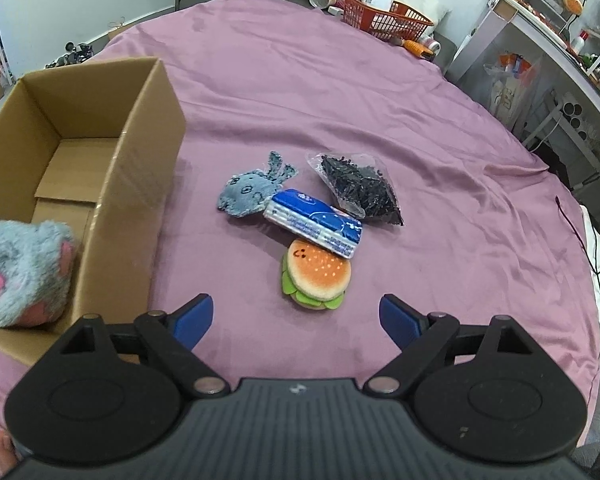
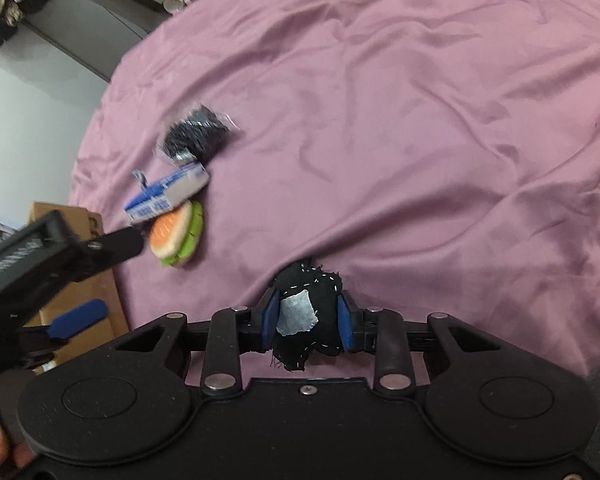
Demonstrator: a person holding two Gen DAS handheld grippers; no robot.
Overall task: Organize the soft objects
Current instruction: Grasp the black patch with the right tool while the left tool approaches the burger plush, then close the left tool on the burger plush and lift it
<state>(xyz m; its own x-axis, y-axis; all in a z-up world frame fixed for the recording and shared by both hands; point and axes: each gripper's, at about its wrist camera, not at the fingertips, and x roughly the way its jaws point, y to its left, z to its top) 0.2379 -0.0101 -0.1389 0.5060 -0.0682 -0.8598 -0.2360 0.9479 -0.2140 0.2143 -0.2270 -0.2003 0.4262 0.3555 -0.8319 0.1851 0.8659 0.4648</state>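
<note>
My left gripper (image 1: 296, 318) stands open just short of a plush hamburger (image 1: 315, 276) on the purple cloth (image 1: 340, 100). A blue tissue pack (image 1: 314, 222) leans on the burger, with a grey plush fish (image 1: 250, 192) and a clear bag of black bits (image 1: 360, 188) behind it. A grey fluffy toy with pink paws (image 1: 24, 272) lies in the cardboard box (image 1: 140, 184) at the left. My right gripper (image 2: 309, 318) is shut on a black stitched fabric toy with a grey patch (image 2: 306, 312). In the right wrist view the left gripper (image 2: 100, 276) is beside the burger (image 2: 176, 238).
A red basket (image 1: 386, 16), cups and clutter sit at the bed's far edge. Shelving and a counter (image 1: 560, 40) stand to the right. A thin black cable (image 1: 592, 256) trails over the cloth's right edge. The bed's left edge drops to a grey floor (image 2: 28, 120).
</note>
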